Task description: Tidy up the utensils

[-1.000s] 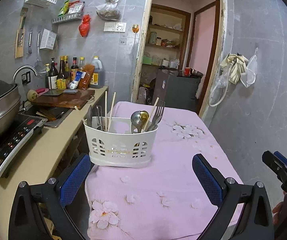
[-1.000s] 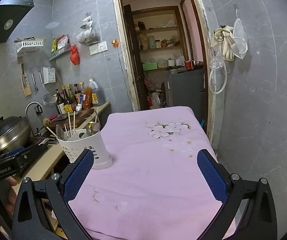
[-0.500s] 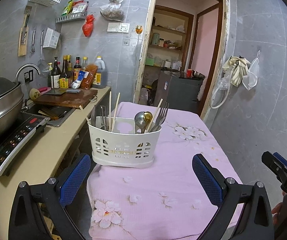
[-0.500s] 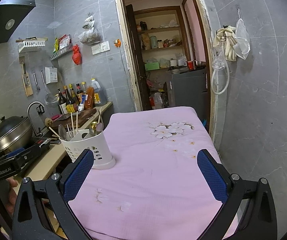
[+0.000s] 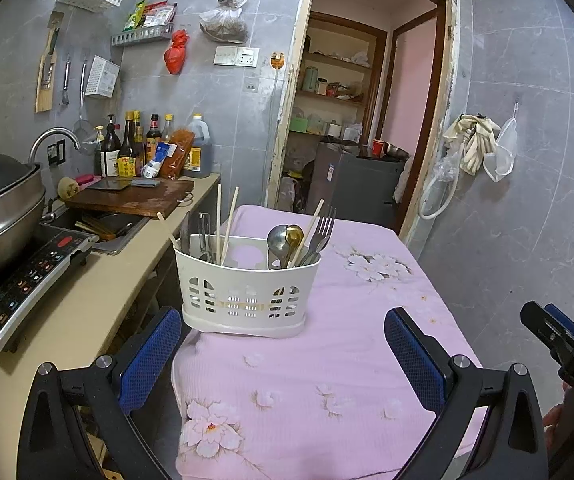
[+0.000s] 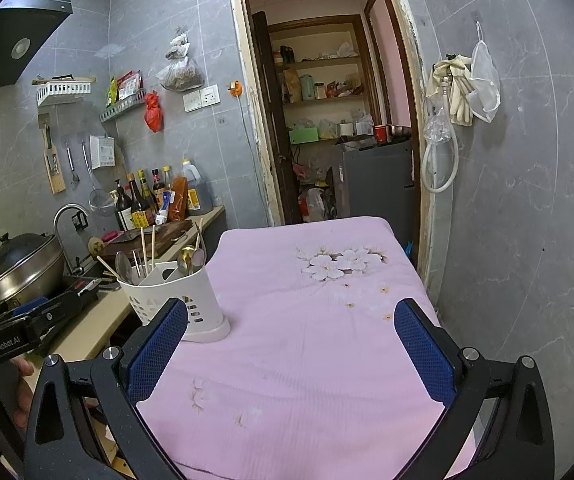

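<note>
Utensil caddy point(image 5: 247, 288) on pink tablecloth point(image 5: 327, 380), left edge. Chopsticks point(image 5: 223, 220), spoons point(image 5: 285, 238), fork point(image 5: 323, 228) inside: stiff, light, slippery; grip upper shafts. Left gripper point(image 5: 283, 354), right gripper point(image 6: 291, 348) wide, empty.

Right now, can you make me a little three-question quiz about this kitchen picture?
1. True or false: the white utensil caddy stands on the pink tablecloth.
2. Which stands beside the spoons in the caddy? A) fork B) whisk C) ladle
3. Fill in: both the left hand-held gripper and the right hand-held gripper are ____ and hold nothing.

Key: 1 true. 2 A, the fork. 3 open.
</note>
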